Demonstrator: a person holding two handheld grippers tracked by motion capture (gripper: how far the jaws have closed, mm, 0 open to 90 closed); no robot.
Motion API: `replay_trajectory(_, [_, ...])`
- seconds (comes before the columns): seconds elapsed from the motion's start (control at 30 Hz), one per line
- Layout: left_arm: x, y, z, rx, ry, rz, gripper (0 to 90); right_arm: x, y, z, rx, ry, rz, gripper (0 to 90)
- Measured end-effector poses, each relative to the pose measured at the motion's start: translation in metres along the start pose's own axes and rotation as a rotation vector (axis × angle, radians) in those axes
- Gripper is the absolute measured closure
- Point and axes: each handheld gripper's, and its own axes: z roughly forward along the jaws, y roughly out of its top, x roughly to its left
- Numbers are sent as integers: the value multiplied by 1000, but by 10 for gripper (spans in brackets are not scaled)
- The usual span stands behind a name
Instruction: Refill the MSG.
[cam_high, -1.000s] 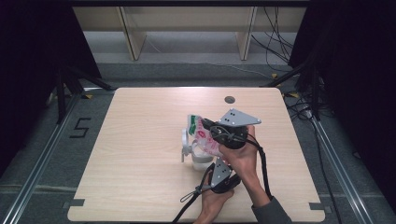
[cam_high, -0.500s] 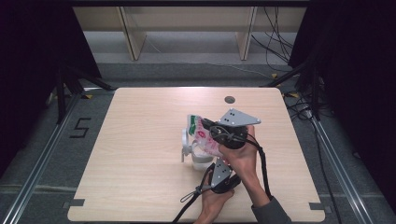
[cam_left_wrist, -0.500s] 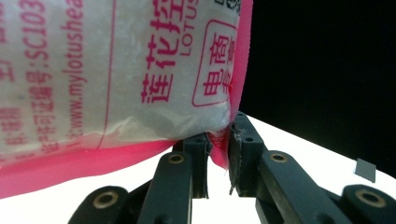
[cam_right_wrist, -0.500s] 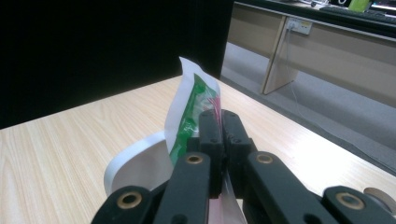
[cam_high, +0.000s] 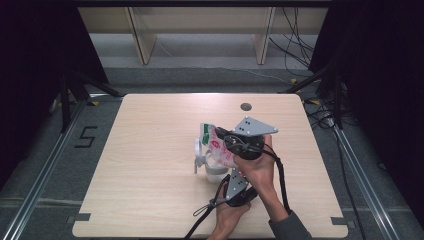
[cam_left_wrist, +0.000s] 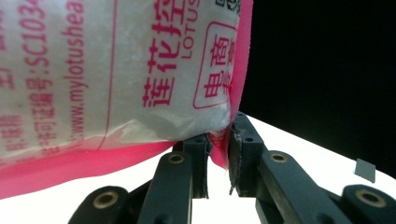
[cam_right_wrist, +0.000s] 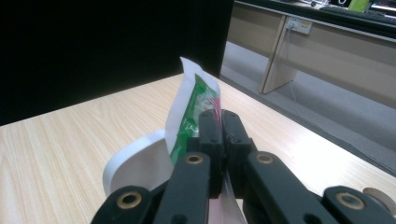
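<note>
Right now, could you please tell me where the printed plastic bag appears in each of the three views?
High view: the bag sits mid-table, over a white cup.
Left gripper view: the bag covers the upper left, its pink edge pinched in the jaws.
Right gripper view: the bag stands centre, above the shut jaws.
Shared landmark: the wooden table.

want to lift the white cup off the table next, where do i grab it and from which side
Probably by the looped handle of the white plastic cup, coming in from the table's left in the high view. The handle juts out that way, clear of the printed pink-and-white plastic pouch that both grippers hold over the cup's mouth, so the rim is covered.
</note>
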Motion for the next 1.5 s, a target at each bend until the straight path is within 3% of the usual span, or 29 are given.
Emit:
replay_trajectory(0.2, [0,0,-1,10,9,4,789,0,0,-1,-12,-12,31,897])
replay_trajectory(0.4, [0,0,-1,10,10,6,790,-2,0,-2,-6,14,28,897])
replay_trajectory(0.43, [0,0,0,6,6,5,790,-3,0,-2,-14,2,9,897])
replay_trajectory(0.5, [0,0,0,3,1,3,789,-1,0,-2,-2,14,43,897])
replay_trajectory(0.67, [0,0,0,3,-2,2,790,-4,0,-2,-21,1,2,897])
replay_trajectory(0.7, [0,0,1,-4,4,-1,790,-2,0,-2,-8,15,29,897])
replay_trajectory(0.9, [0,0,0,4,1,4,790,-1,0,-1,-3,19,25,897])
replay_trajectory(0.93, [0,0,0,4,1,5,789,1,0,-2,8,15,53,897])
replay_trajectory(1.07, [1,0,0,2,1,4,790,-2,0,-1,-10,10,18,897])
replay_trajectory(1.37, [0,0,-1,9,12,7,790,-1,0,-1,-11,27,34,897])
replay_trajectory(1.47, [0,0,0,3,1,1,790,-1,0,-1,-4,14,14,897])
replay_trajectory(1.5, [0,0,0,3,3,2,789,0,-1,0,-5,3,37,897])
